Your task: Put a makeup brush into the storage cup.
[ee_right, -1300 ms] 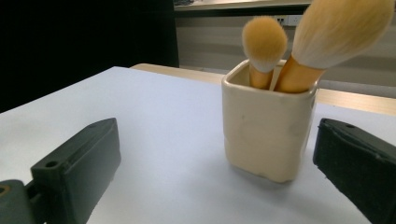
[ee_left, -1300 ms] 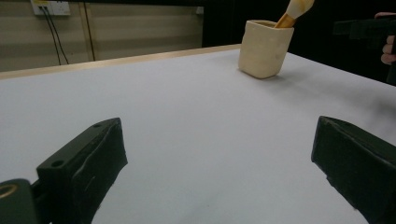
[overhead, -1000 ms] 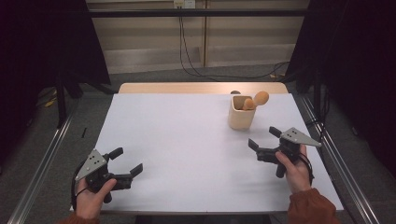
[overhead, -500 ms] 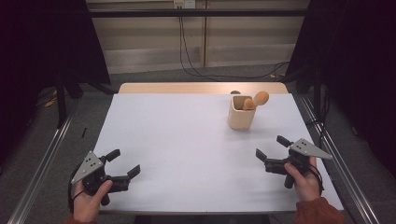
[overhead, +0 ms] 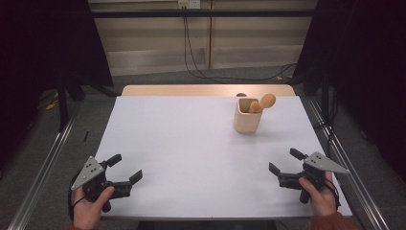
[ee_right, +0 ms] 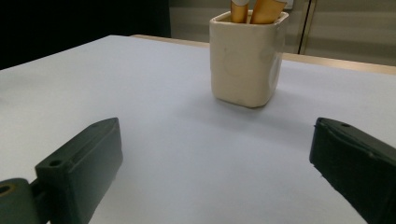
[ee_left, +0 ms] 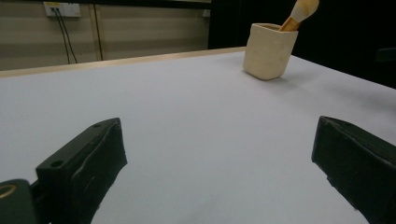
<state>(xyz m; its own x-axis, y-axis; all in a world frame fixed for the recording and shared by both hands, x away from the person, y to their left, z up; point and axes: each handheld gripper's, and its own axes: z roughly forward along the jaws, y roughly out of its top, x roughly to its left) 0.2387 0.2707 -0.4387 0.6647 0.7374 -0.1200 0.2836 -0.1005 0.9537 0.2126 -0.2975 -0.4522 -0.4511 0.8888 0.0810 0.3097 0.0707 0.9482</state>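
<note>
Fingers wide apart on both grippers, nothing held. Left gripper (overhead: 123,168) sat low at the near-left corner of the white table (overhead: 191,139), right gripper (overhead: 285,166) at the near-right edge, jaws spread, empty. Cream holder (overhead: 248,115) w/ wooden utensils (overhead: 262,103) stood upright, ahead of both sets of fingers, toward the far-right part of the table. From the right gripper it lay ahead & a bit inward, near; right gripper view had it (ee_right: 246,58) almost dead centre between the jaws. From the left gripper it lay well apart, ahead & far off to the right side (ee_left: 270,50). Utensil handles leaned out the top toward the right. Right hand (overhead: 320,194) was clearly nearer, so prob. the one to reach; approach would run straight fwd along its jaw line.
</note>
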